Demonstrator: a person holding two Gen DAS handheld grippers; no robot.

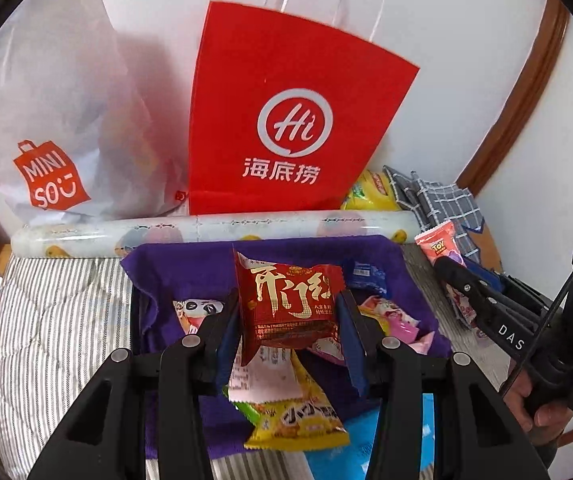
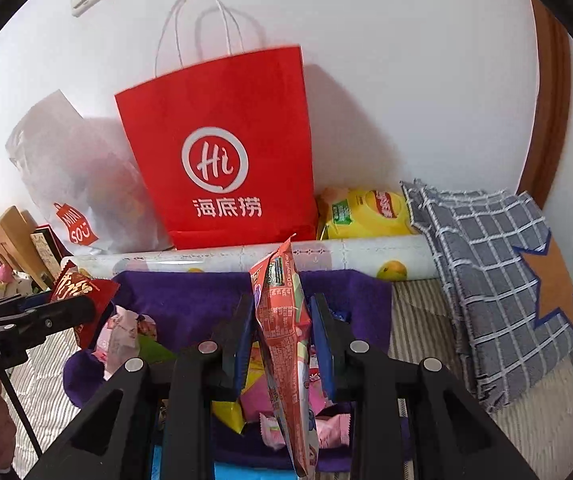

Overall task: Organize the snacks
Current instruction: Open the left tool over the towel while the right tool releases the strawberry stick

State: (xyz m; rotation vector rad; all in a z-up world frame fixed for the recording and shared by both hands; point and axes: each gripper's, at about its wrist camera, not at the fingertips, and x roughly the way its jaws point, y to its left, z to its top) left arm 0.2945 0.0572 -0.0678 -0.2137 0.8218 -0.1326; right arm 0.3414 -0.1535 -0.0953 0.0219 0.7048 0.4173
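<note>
In the left wrist view, the left gripper (image 1: 288,312) sat at lower centre, its jaws part-open but pressed against both sides of a red snack packet (image 1: 286,304) held clear above the purple cloth (image 1: 190,272) and the loose snacks (image 1: 298,420) on it. At the right edge the right gripper (image 1: 456,280) pinched a slim red-and-pink packet (image 1: 440,242). A red paper bag (image 1: 294,120) stood at upper centre against the white wall, a white shopping bag (image 1: 58,128) to its left, a printed roll (image 1: 214,228) lying across below them.

In the right wrist view, the right gripper (image 2: 282,320) was closed tight on the slim packet (image 2: 282,320), held edge-on at centre frame. The left gripper (image 2: 82,308) with its red packet (image 2: 82,296) showed at the left edge. A checked cloth (image 2: 486,264) lay at right on striped bedding (image 2: 418,320).

Both packets looked mid-carry; next, each likely needs a clear drop spot before release, perhaps a bag.
</note>
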